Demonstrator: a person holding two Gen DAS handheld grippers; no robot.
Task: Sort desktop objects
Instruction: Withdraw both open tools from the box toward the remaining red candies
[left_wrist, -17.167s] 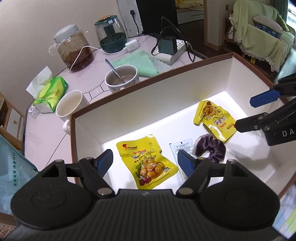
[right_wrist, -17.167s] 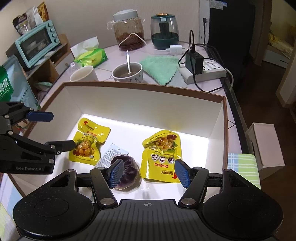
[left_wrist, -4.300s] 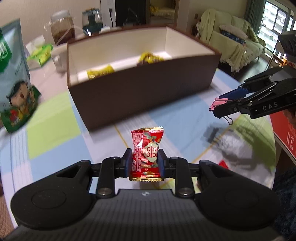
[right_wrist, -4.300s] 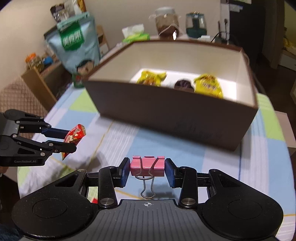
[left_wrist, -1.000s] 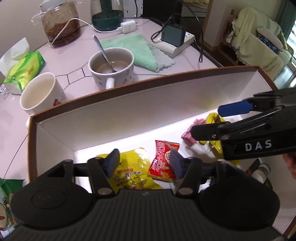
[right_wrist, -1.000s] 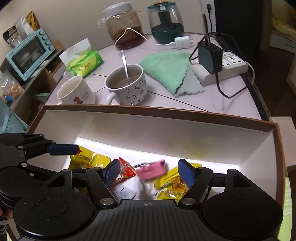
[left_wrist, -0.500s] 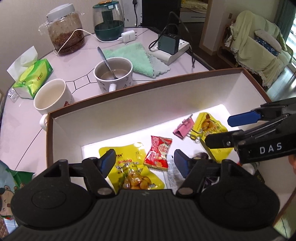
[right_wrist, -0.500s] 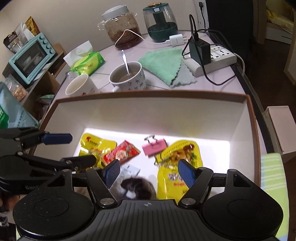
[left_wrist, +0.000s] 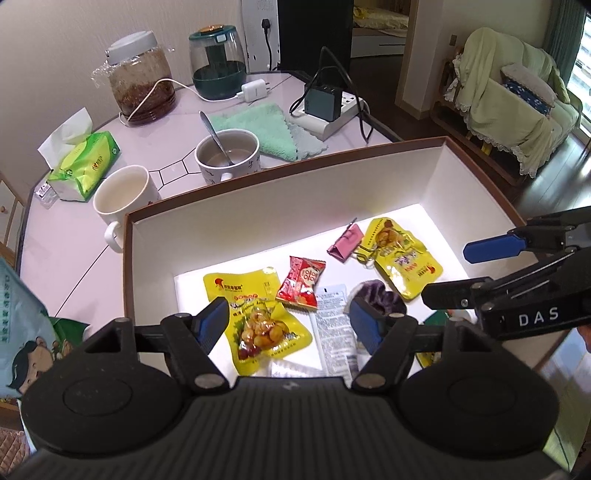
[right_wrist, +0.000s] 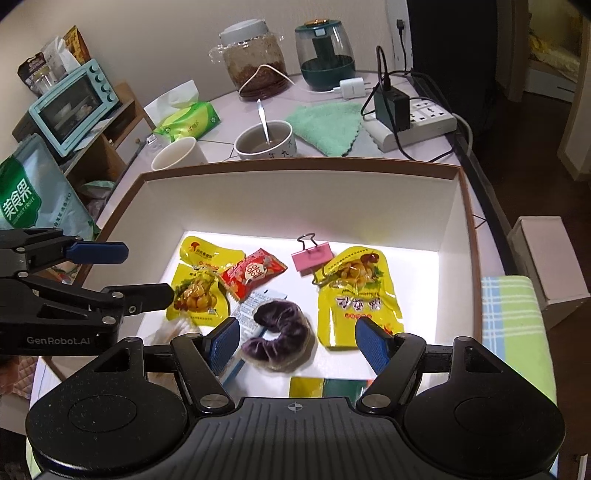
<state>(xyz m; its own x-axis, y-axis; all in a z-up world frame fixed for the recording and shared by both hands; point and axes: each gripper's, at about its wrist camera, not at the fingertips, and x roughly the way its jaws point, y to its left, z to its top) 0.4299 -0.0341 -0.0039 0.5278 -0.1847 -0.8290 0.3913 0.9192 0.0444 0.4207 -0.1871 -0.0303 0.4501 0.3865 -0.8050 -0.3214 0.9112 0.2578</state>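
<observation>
Both the left tongs (left_wrist: 288, 325) and right tongs (right_wrist: 297, 341) are hovering agape and empty over the box (right_wrist: 458, 221); the red candy packet (right_wrist: 253, 273) and pink binder clip (right_wrist: 313, 256) are lying inside. Lowering carelessly risks snagging the purple scrunchie (right_wrist: 280, 334).

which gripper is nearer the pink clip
Right. The right gripper hangs open just right of the pink clip; the left gripper is open across the box, beyond the red candy.

Left gripper (left_wrist: 290, 325) and right gripper (right_wrist: 297, 341) both hover with fingers spread, empty.
</observation>
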